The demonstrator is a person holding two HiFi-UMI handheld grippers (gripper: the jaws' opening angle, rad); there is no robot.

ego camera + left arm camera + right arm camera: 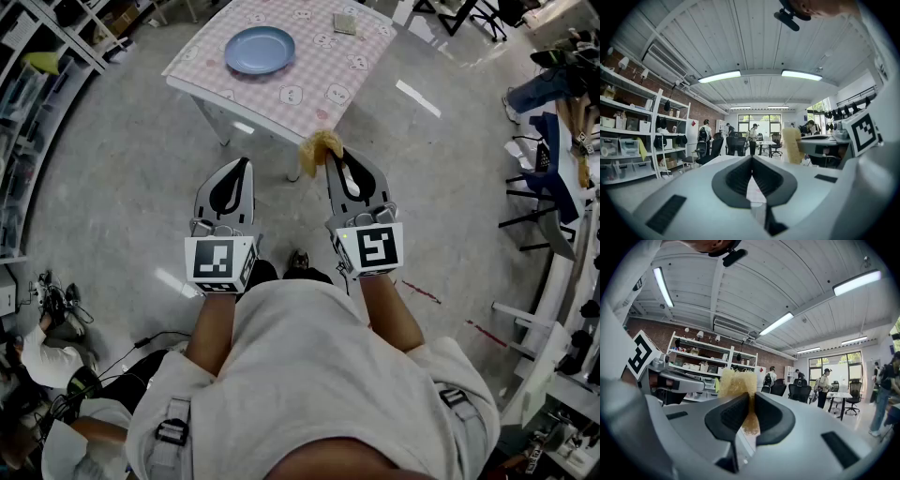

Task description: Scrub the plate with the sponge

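A blue plate (261, 49) lies on a table with a pink checked cloth (309, 70), far ahead of both grippers. My right gripper (330, 157) is shut on a yellow sponge (321, 146), which sticks out past its tips. In the right gripper view the sponge (737, 382) is pinched between the dark pads of the gripper (751, 401). My left gripper (238, 171) is held level beside it, jaws together with nothing in them. In the left gripper view the left gripper (751, 163) shows its pads meeting, and the sponge (792, 145) appears off to the right. Both grippers are over the floor, short of the table.
A small greyish square object (345, 23) lies at the table's far edge. Storage shelves (37, 84) line the left side and chairs and racks (553, 169) the right. People crouch at the lower left (56, 375). Grey floor lies between me and the table.
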